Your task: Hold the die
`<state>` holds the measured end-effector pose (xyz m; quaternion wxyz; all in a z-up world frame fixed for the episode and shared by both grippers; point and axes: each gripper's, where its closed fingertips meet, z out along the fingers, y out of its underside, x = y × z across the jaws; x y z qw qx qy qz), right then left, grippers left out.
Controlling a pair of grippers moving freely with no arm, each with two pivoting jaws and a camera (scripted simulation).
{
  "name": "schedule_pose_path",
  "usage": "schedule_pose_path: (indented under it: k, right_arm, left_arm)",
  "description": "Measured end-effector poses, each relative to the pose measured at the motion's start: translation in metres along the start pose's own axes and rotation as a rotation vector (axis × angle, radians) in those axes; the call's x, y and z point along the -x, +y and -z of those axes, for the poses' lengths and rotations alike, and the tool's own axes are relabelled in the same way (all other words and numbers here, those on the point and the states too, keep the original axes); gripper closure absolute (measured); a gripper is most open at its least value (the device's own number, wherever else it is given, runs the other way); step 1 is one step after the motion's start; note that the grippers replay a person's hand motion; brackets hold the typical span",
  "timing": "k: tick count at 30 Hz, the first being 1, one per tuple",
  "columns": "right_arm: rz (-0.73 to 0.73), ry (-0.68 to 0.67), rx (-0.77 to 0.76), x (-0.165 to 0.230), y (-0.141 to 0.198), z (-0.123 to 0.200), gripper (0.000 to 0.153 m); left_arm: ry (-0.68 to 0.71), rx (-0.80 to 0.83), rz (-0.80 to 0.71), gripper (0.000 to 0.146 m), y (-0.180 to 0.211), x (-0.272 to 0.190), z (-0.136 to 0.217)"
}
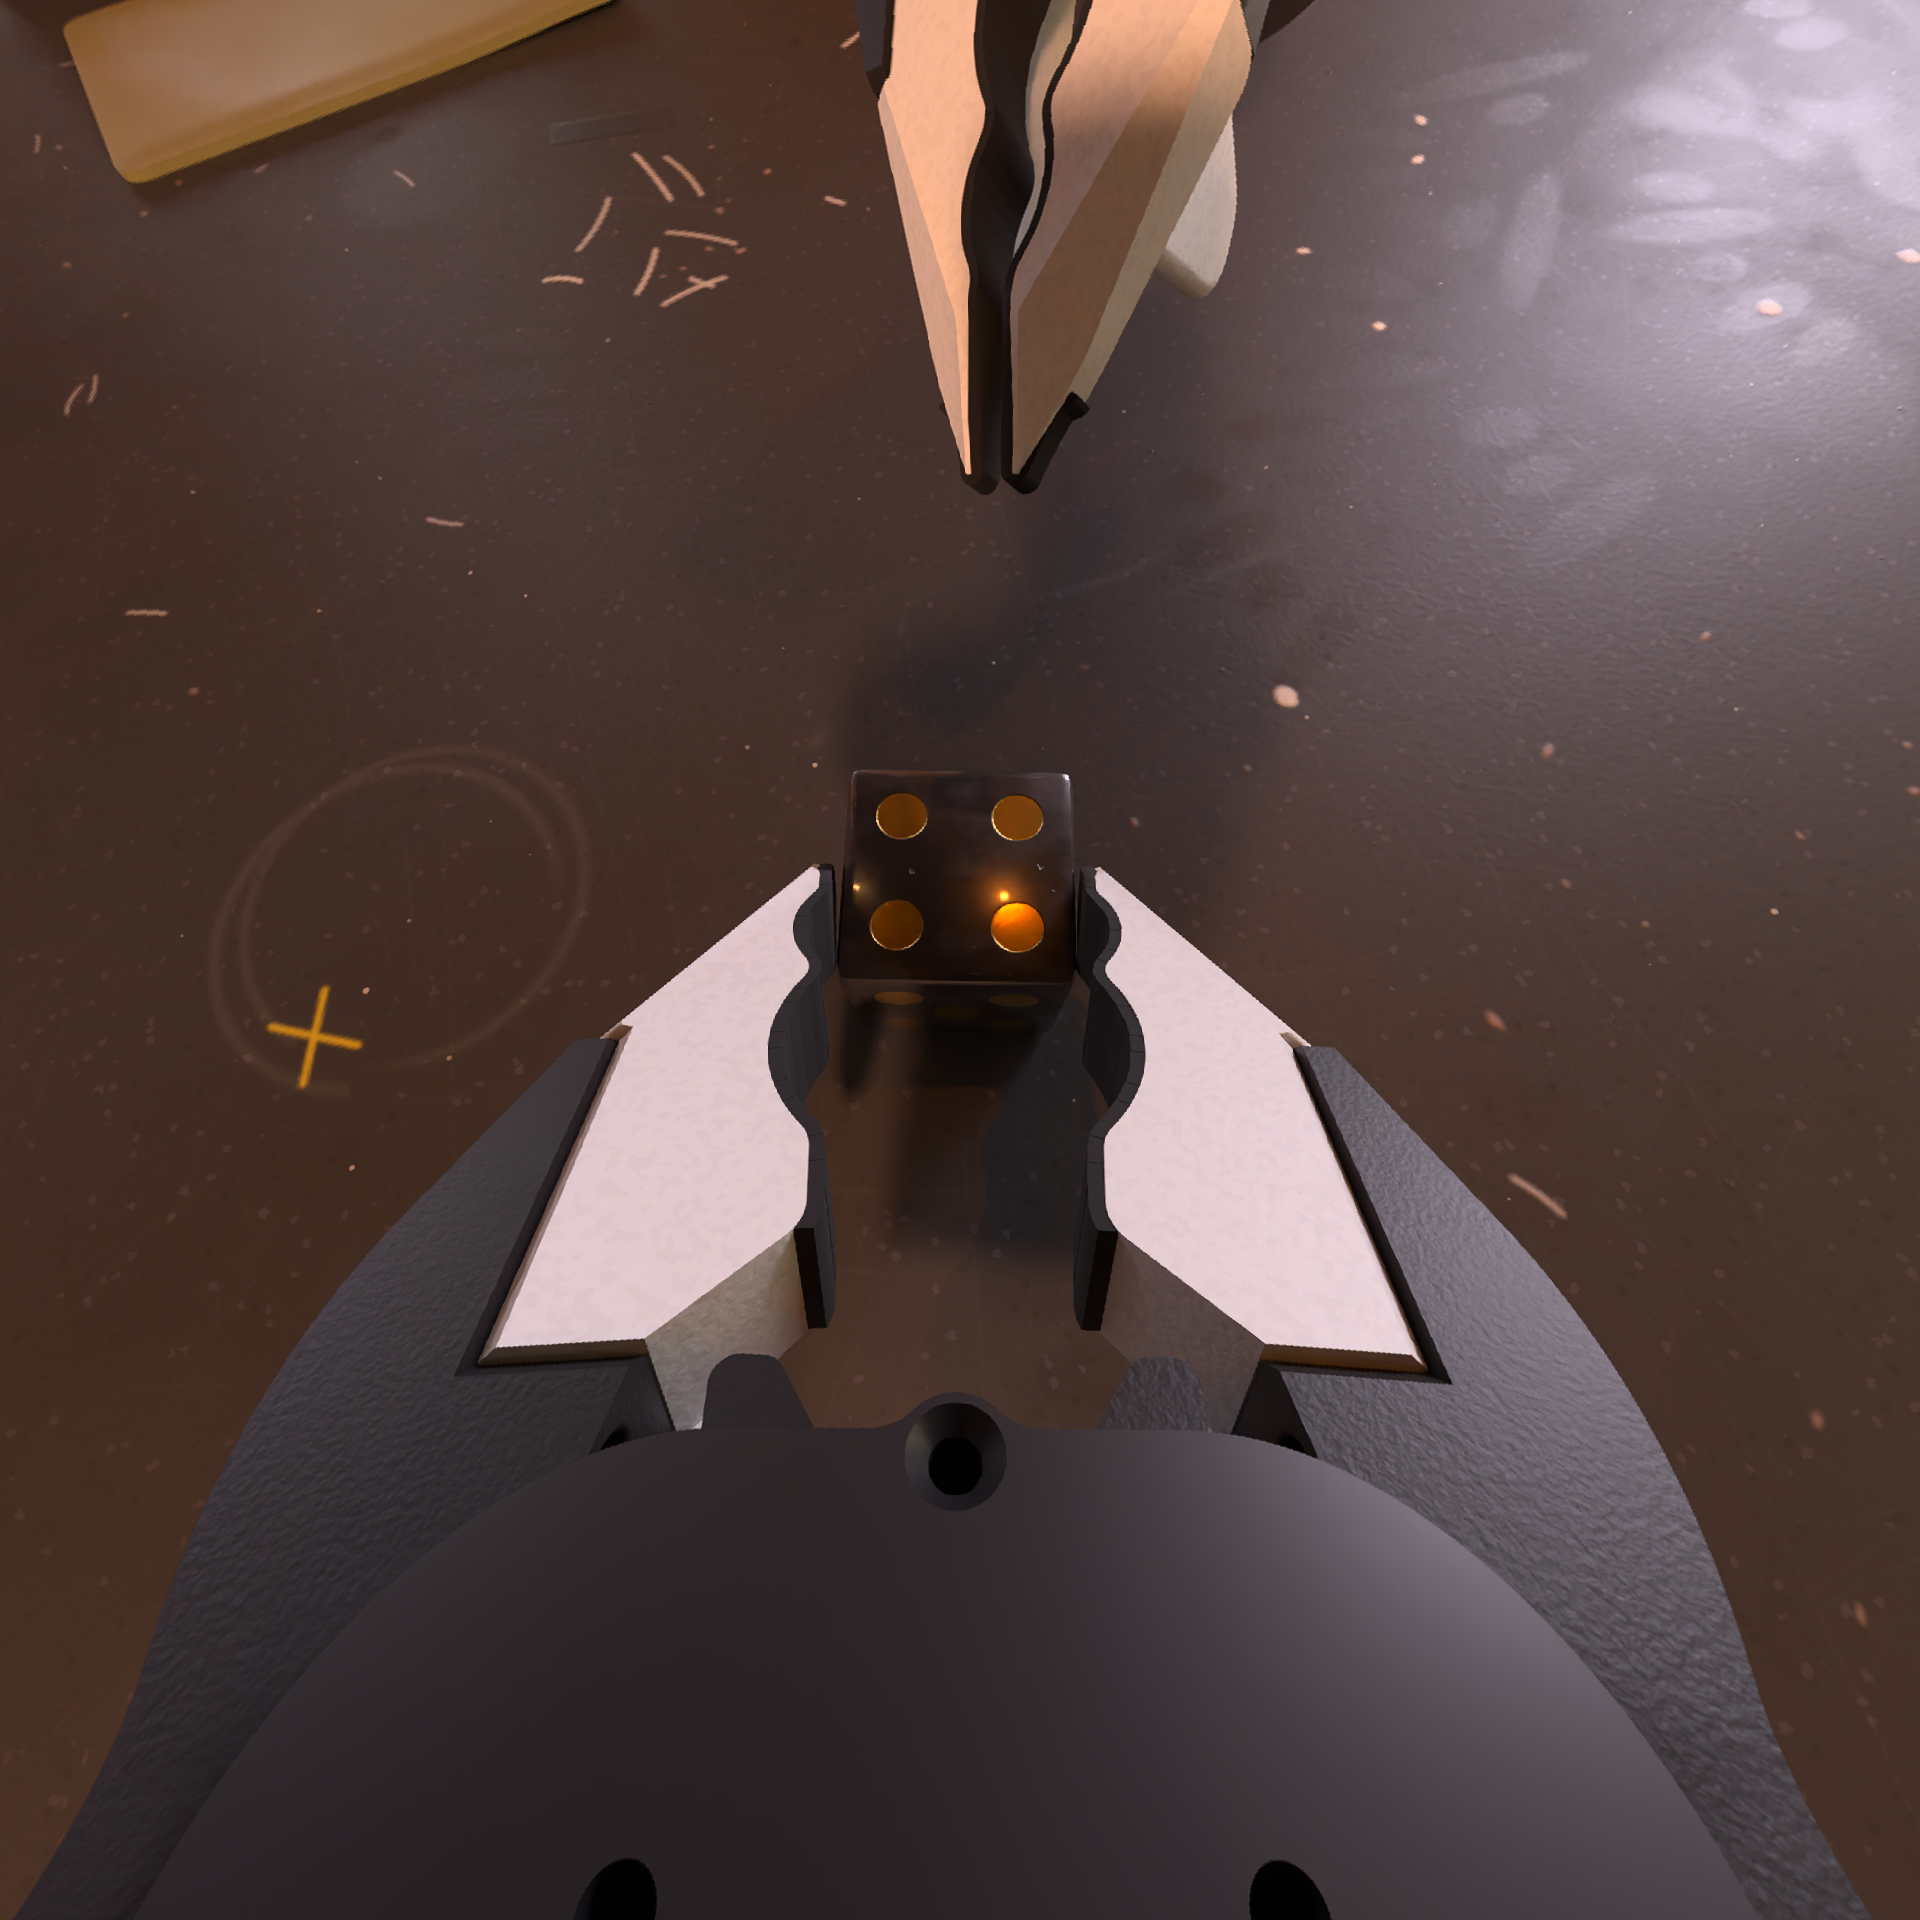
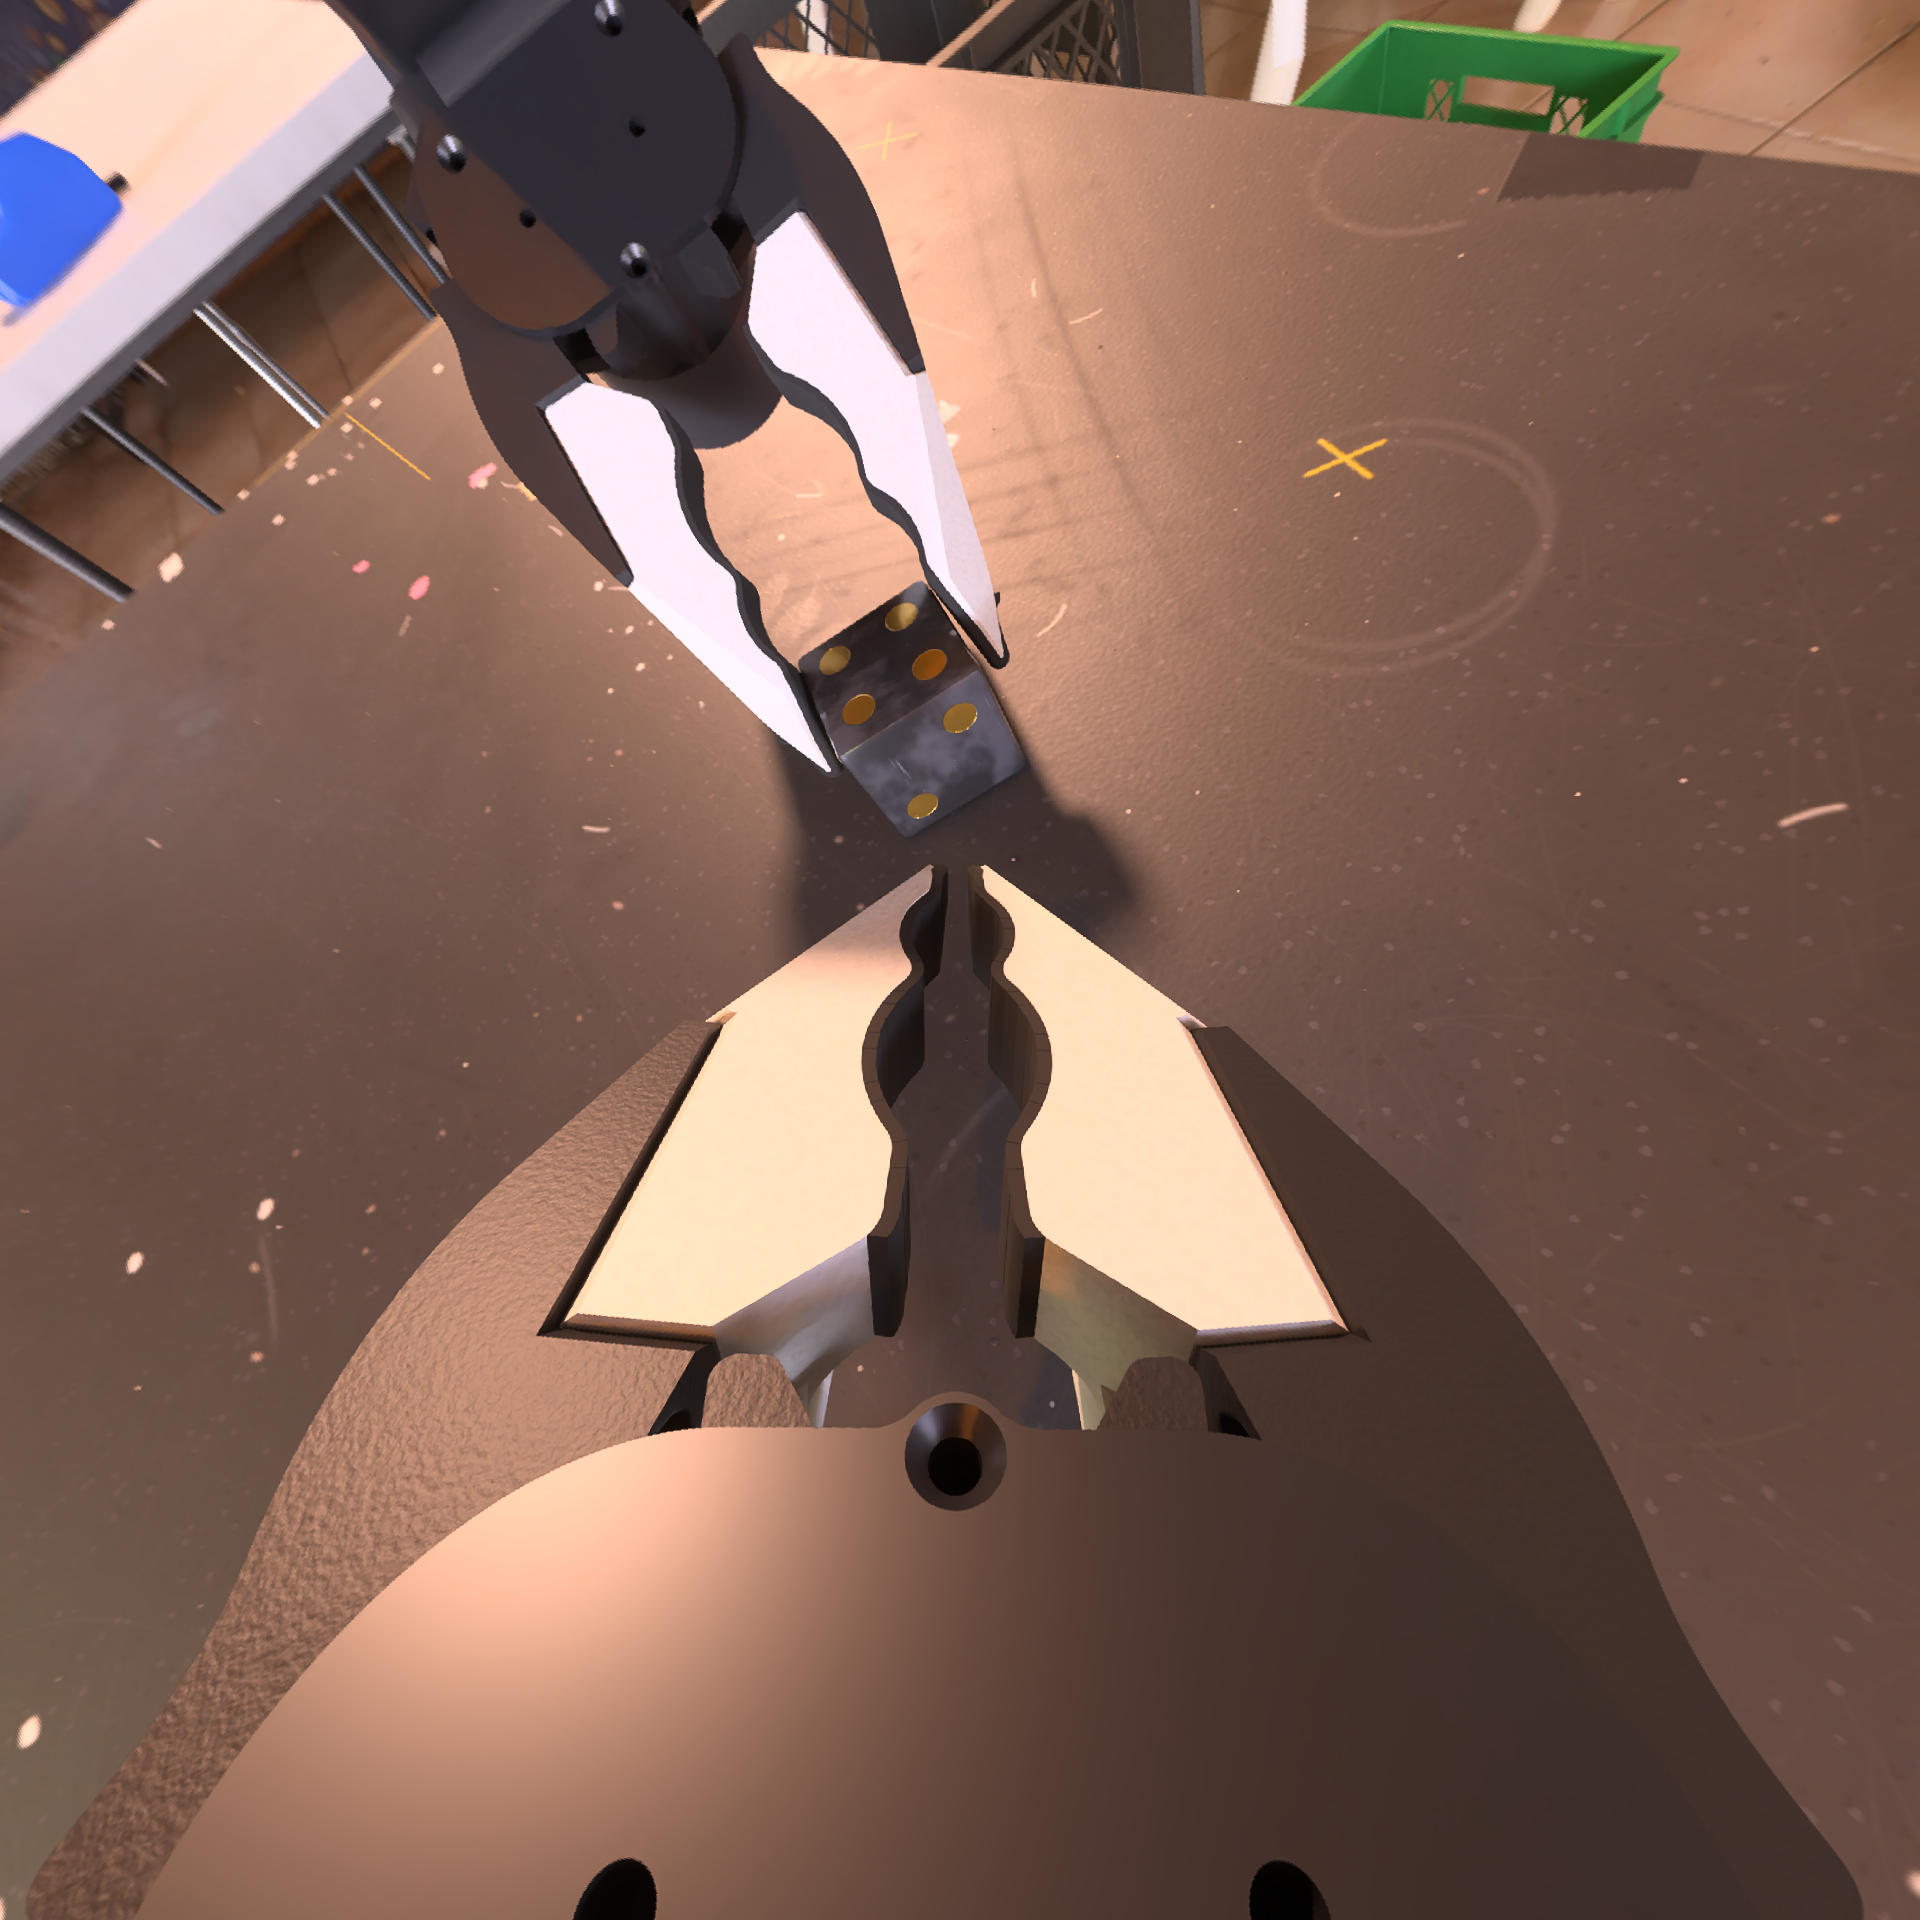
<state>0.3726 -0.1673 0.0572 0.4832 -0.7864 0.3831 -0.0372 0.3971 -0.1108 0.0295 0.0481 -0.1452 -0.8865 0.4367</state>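
Note:
A dark die with gold pips sits low over the brown table; I cannot tell if it touches the surface. My left gripper has one fingertip on each side of the die and is shut on it. In the right wrist view the left gripper comes down from the top left and clasps the die. My right gripper is shut and empty, its tips just short of the die. In the left wrist view it hangs beyond the die, pointing down.
A pale wooden board lies at the table's far left. A yellow cross inside a chalk ring marks the table. Beyond the table's edge stand a green crate and a bench with a blue object.

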Motion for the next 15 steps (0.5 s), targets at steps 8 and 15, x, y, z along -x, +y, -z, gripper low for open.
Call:
schedule_pose_path:
  k: [8,15]
  right_arm:
    - [-0.025,-0.048,-0.010,0.0001,-0.0017,-0.0006,0.150]
    - [0.285,0.104,0.019,-0.0025,-0.0027,0.0003,0.150]
  left_arm:
    - [0.003,0.000,0.000,0.099,0.0003,-0.0001,0.0004]
    - [0.018,-0.013,0.015,0.099,-0.0002,-0.0011,0.0001]
